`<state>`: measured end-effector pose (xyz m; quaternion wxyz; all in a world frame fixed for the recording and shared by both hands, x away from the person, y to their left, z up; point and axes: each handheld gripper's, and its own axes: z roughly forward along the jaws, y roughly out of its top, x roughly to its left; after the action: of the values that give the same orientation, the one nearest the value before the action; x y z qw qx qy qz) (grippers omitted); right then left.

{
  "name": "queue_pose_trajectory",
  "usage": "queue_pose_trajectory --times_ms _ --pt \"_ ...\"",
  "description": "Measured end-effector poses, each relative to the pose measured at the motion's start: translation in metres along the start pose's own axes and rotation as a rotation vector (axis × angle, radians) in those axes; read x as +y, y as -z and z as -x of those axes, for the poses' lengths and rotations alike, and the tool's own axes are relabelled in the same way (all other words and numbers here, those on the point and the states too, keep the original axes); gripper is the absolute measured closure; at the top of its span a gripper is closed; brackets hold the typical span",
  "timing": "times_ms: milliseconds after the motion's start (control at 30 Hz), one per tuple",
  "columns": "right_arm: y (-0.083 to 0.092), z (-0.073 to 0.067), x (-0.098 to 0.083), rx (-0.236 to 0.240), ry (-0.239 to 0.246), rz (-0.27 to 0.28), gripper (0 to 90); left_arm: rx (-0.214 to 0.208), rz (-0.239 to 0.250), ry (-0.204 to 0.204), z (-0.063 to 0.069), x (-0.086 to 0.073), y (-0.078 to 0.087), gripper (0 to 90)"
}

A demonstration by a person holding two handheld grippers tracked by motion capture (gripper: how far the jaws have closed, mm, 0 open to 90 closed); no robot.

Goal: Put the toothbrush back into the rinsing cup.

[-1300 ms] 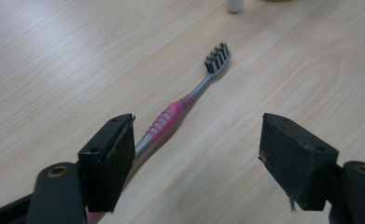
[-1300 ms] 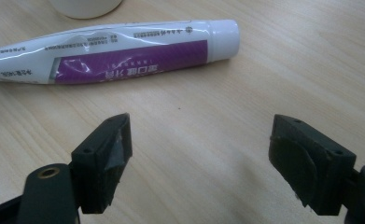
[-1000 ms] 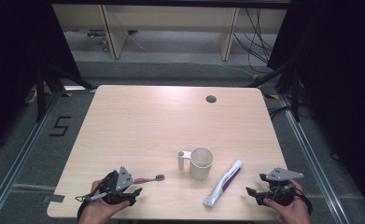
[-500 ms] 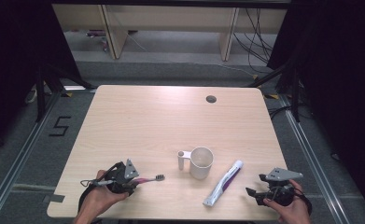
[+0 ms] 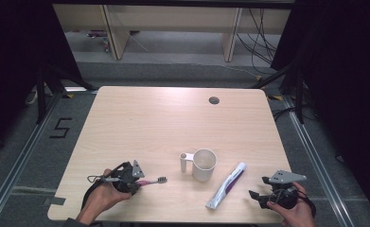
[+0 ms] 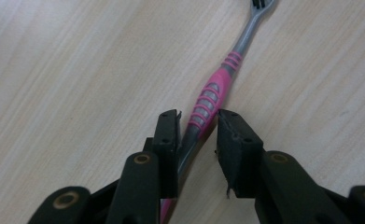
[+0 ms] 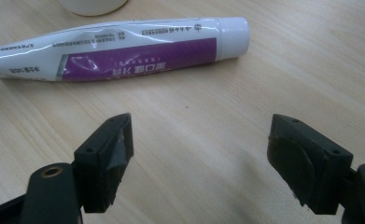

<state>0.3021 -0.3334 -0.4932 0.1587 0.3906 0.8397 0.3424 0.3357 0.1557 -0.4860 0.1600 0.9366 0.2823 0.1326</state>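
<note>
A pink and grey toothbrush (image 5: 153,180) (image 6: 214,91) lies flat on the wooden table (image 5: 173,118), bristles pointing toward the mug. My left gripper (image 5: 137,182) (image 6: 198,119) sits low over its handle. The jaws have just been closing and now straddle the handle with a narrow gap; the left jaw is against it, the right one stands just off. My right gripper (image 5: 258,189) (image 7: 201,126) rests near the front right edge, jaws wide open over bare wood. A white and purple toothpaste tube (image 5: 227,184) (image 7: 138,51) lies just beyond its tips.
A cream mug (image 5: 204,164) (image 7: 94,4) with its handle to the left stands between the toothbrush and the tube. A round cable hole (image 5: 214,100) marks the far side of the table. Desk legs and cables stand on the floor beyond the table.
My left hand has slid right along the toothbrush handle and its jaws have narrowed around it. The right hand, the mug and the tube have stayed put.
</note>
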Motion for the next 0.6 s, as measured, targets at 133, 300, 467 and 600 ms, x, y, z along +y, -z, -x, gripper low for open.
queue_pose_trajectory --times_ms 133,300,467,600 --pt "0.0 -0.002 -0.001 0.01 -0.026 -0.004 23.6 -0.014 -0.023 -0.009 -0.001 0.003 -0.001 73.1" --pt "0.001 -0.003 0.0 0.021 -0.041 -0.014 23.7 -0.039 -0.06 -0.023 -0.002 0.01 -0.002 78.0" --pt "0.0 -0.002 0.0 0.017 -0.033 -0.014 23.7 -0.064 -0.088 -0.046 -0.006 0.015 -0.004 80.2" --pt "-0.001 -0.001 0.0 0.014 -0.005 -0.001 23.8 -0.085 -0.118 -0.037 -0.007 0.019 -0.005 80.4"
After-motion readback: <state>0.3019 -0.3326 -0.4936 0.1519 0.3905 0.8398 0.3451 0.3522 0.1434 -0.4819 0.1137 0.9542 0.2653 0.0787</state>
